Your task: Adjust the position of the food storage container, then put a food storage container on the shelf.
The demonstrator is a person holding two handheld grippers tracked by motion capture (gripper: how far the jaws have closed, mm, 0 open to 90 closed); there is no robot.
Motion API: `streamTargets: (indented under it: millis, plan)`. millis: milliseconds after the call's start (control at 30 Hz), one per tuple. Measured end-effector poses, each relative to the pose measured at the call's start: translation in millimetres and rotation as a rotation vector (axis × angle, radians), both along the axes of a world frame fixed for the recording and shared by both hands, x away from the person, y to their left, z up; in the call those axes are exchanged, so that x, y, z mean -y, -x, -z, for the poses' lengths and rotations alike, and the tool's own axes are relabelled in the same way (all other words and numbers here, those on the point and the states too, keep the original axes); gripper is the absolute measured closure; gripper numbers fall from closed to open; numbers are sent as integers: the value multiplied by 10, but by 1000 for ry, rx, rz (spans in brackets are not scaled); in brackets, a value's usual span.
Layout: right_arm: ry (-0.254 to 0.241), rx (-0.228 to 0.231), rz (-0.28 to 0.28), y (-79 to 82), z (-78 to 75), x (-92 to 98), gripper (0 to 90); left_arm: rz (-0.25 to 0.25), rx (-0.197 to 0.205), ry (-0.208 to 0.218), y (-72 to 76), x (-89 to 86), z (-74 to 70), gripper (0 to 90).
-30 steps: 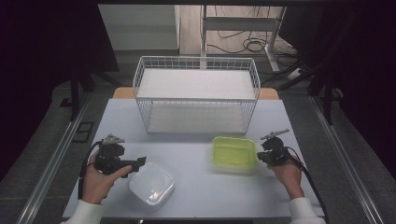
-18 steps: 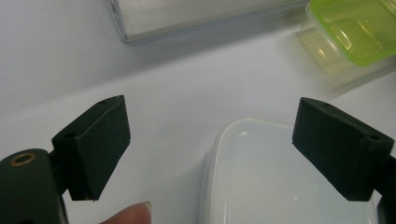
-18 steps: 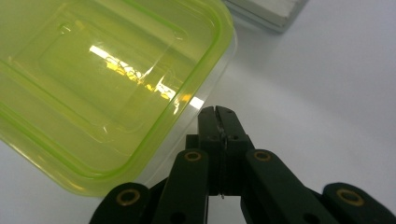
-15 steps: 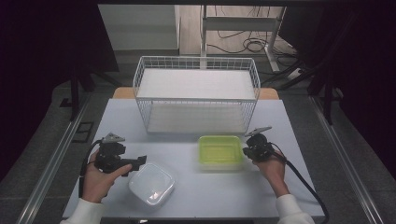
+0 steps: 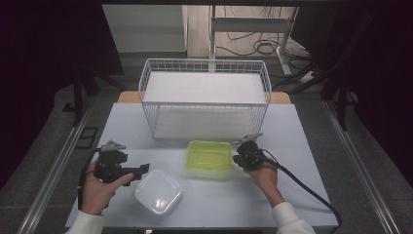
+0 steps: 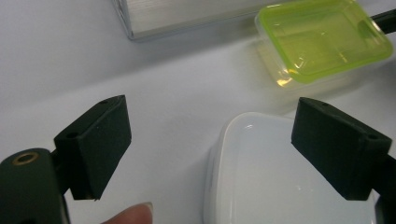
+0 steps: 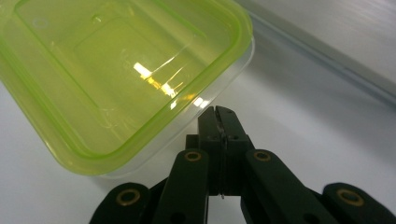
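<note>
Looking like a sideways shove on the clear rectangular plastic box with the lime-green lid (image 5: 209,156), sitting centre frame in the high view, just below the white wire basket (image 5: 204,97) on the pale grey table (image 5: 302,136). Right gripper (image 5: 236,158) parked at the box's right edge, 2 jaws pressed flat together, pinching nothing. Seen from the right gripper view, shut tips (image 7: 219,114) hard up by the clear rim under the green lid (image 7: 116,70); touching or a hair off, too close to call.

Best done low: keep the tips on the box wall, not under the lid lip, or risk lifting and tipping it. Aim through the middle of that side to stop any spin.

Lower left of the high view: left gripper (image 5: 145,169) spread wide, gripping nothing, poised at the edge of the square milky-white plastic container (image 5: 158,191). Mind the gap between the 2 boxes and stop short of a bump.
</note>
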State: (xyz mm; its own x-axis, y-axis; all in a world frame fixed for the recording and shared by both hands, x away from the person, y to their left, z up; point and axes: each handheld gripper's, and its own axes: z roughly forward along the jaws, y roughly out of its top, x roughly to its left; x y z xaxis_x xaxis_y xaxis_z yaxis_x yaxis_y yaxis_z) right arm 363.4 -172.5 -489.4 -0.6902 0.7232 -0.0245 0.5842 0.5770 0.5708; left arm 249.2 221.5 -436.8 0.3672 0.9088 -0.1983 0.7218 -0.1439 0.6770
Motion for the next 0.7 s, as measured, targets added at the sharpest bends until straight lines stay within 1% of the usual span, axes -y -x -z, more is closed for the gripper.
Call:
streamTargets:
  millis: [33,133,200,233,267,300,400,467,500,533,567,633,667,700]
  plan:
    - [14,9,-8,0,7,-22,893,1,-2,0,10,4,3,126]
    - [19,23,-17,1,-10,-48,892,-5,-9,-6,26,9,27,126]
    - [19,28,-16,5,-26,-37,892,-8,-11,-8,25,9,32,125]
    - [24,46,-8,25,-76,7,892,-11,-11,-9,25,11,33,124]
    - [24,46,-8,25,-76,7,892,-11,-10,-10,25,14,31,124]
    - [10,63,10,57,-151,72,891,-9,-8,-10,21,26,27,123]
    - [-19,91,32,113,-268,197,891,-3,-6,-12,19,41,33,120]
    - [-35,98,49,160,-330,288,888,1,-11,-17,12,48,51,119]
    - [-54,97,60,183,-351,331,879,1,-10,-16,8,47,50,119]
    - [-74,88,68,204,-365,377,855,2,-9,-15,6,46,45,118]
    - [-89,81,79,224,-375,416,801,2,-7,-14,6,46,37,118]
    - [-112,76,108,246,-389,481,658,1,-4,-12,6,45,31,117]
    - [-112,76,108,246,-389,481,658,0,-1,-9,6,43,27,117]
    - [-134,65,123,247,-395,511,610,0,-1,-7,5,41,25,117]
